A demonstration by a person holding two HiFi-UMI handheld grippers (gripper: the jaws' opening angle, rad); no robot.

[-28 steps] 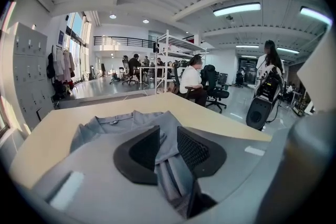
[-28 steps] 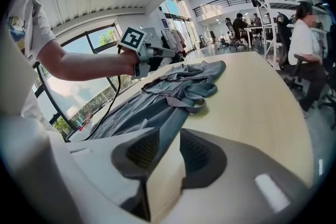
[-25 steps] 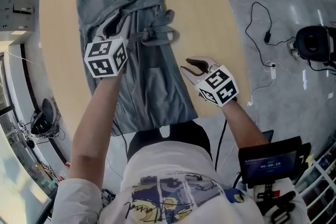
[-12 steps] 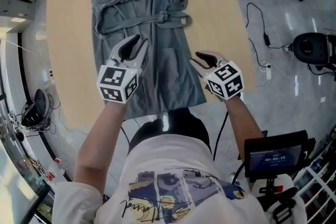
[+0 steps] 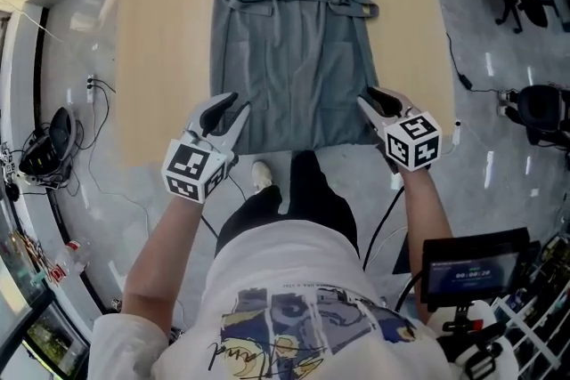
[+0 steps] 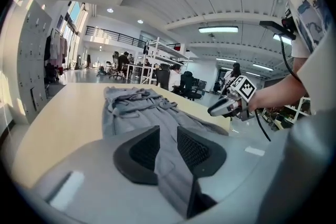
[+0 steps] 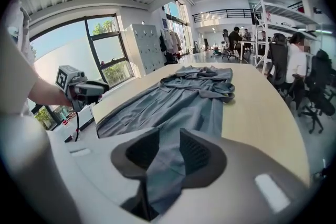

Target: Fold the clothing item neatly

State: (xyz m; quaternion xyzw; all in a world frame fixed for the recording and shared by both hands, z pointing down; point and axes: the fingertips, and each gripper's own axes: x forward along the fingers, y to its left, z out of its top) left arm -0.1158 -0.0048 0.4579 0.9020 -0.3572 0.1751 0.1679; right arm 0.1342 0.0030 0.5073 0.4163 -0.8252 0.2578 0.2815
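Both hands have swung back toward the body; the left hand-held gripper (image 5: pixel 233 109) has left mid-garment for the near hem (image 5: pixel 303 145); the garment (image 5: pixel 294 58) now lies longer and flatter on the counter (image 5: pixel 165 58); left and right hand-held gripper (image 5: pixel 372 100) are each clamped on a hem corner. Risks: thin cloth may slip a pinch; an uneven lift would skew the fold; the loose belt (image 5: pixel 352 0) could bunch inside.
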